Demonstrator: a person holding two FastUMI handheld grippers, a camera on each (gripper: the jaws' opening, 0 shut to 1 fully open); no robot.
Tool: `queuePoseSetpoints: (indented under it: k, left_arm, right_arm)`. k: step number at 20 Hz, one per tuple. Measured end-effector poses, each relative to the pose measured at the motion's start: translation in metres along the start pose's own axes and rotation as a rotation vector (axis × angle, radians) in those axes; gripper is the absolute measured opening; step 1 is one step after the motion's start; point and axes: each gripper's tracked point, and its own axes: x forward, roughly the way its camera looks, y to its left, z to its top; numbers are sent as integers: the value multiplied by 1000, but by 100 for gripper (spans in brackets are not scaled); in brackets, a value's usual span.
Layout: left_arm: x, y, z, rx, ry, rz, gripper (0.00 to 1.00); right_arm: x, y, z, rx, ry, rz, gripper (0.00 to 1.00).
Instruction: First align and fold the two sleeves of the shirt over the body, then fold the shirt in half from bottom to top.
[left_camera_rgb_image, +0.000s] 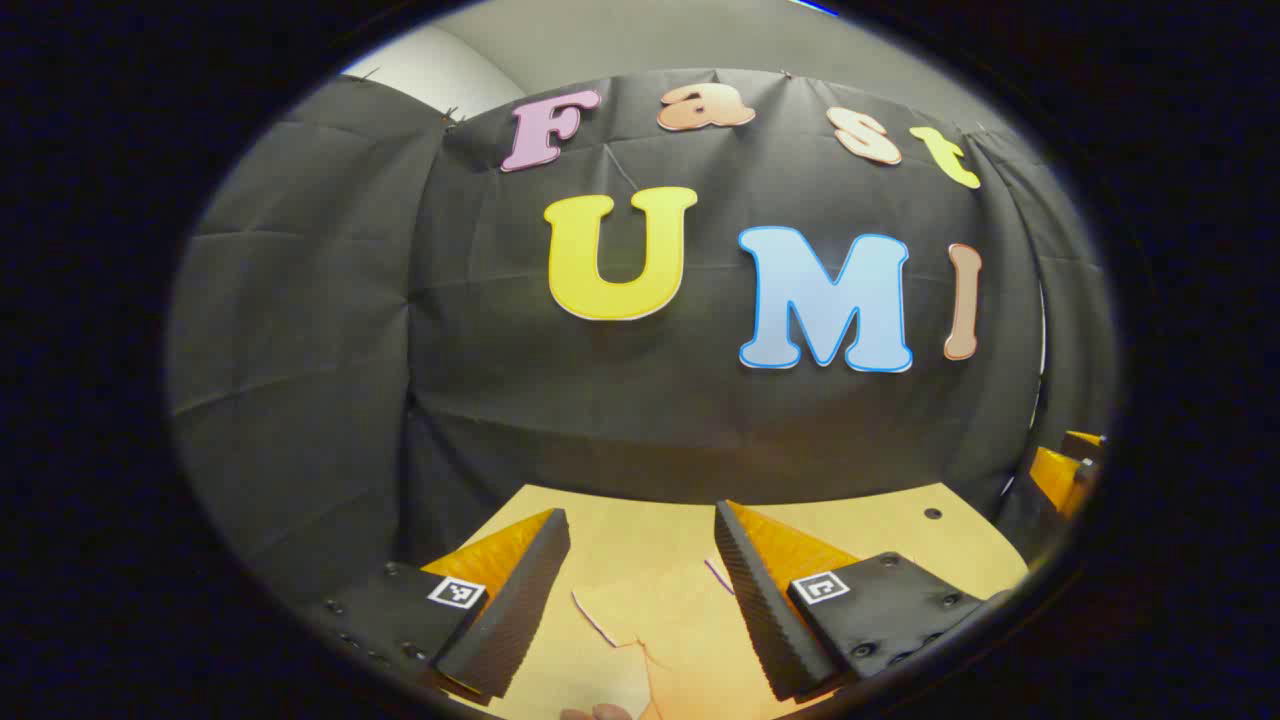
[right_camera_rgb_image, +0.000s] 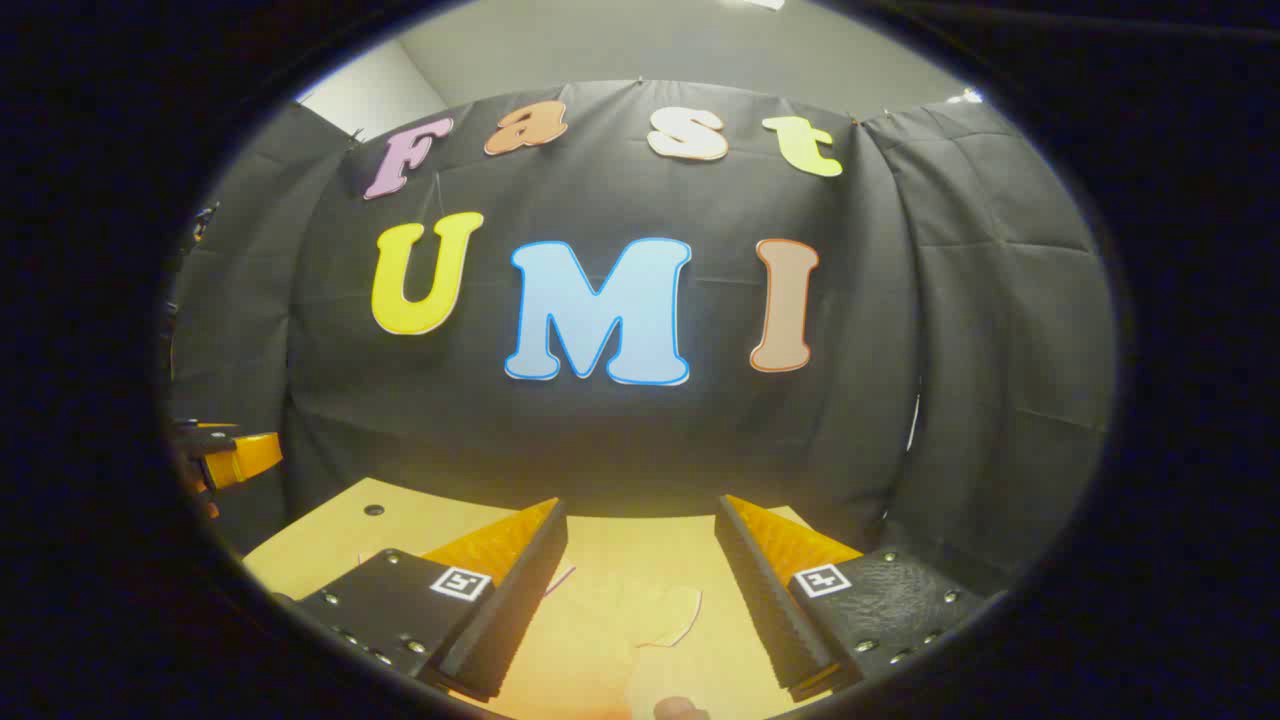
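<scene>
Claws, left (left_camera_rgb_image: 640, 590) and right (right_camera_rgb_image: 640, 590), gape wide and empty above the table (left_camera_rgb_image: 900, 520), no shirt between them.

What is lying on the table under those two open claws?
Between the left gripper fingers and the right gripper fingers, a pale shirt lies on the table. Most of the shirt is out of frame, so its fold state cannot be told.

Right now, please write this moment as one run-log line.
left gripper: open, above table | right gripper: open, above table | shirt: flat, ungripped

The table (left_camera_rgb_image: 900, 520) lies before the booth wall (left_camera_rgb_image: 620, 400), which rises behind it.
</scene>
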Motion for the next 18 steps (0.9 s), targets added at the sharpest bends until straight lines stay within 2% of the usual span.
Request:
queuePoseSetpoints:
  k: [14, 18]
  left_arm:
    - [2, -1, 4, 22, -22, 4, 94]
    - [3, -1, 5, 23, -21, 2, 94]
  right_arm:
    - [22, -2, -8, 9, 35, 18, 95]
    - [39, -3, -30, -5, 83, 27, 95]
